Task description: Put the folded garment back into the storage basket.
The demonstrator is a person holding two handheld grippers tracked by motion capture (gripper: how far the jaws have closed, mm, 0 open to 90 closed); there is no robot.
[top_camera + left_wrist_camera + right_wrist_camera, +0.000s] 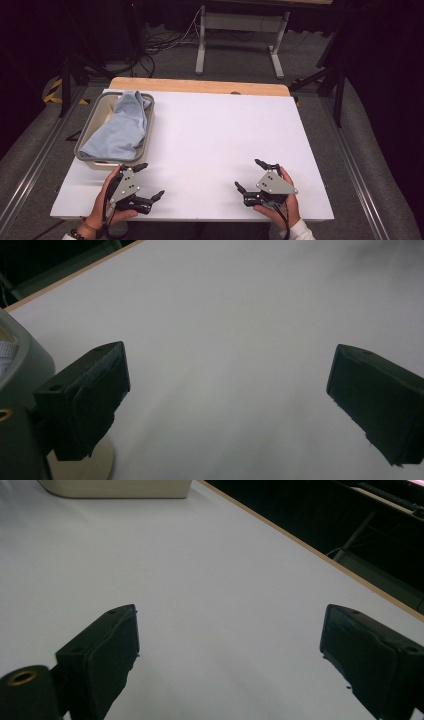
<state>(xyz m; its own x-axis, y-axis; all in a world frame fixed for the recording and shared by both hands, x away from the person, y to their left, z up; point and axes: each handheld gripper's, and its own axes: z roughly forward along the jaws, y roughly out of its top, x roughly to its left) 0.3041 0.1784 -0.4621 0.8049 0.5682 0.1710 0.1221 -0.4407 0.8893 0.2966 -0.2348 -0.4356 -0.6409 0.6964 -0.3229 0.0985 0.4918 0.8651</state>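
While both grippers are held wide open and empty at the near edge of the white table (215, 135), the blue cloth (120, 131), heaped lengthwise in the grey bin (149, 125) at far left, is placed just beyond the left gripper (149, 181), well apart from the right gripper (248, 175).

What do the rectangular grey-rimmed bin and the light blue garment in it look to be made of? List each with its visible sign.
Rectangular grey-rimmed bin: probably moulded plastic, matt; smooth cream walls, rounded corners, even grey rim.
Light blue garment: soft woven or knit fabric, matt; it slumps in loose folds and drapes over the rim. The fibre cannot be told.
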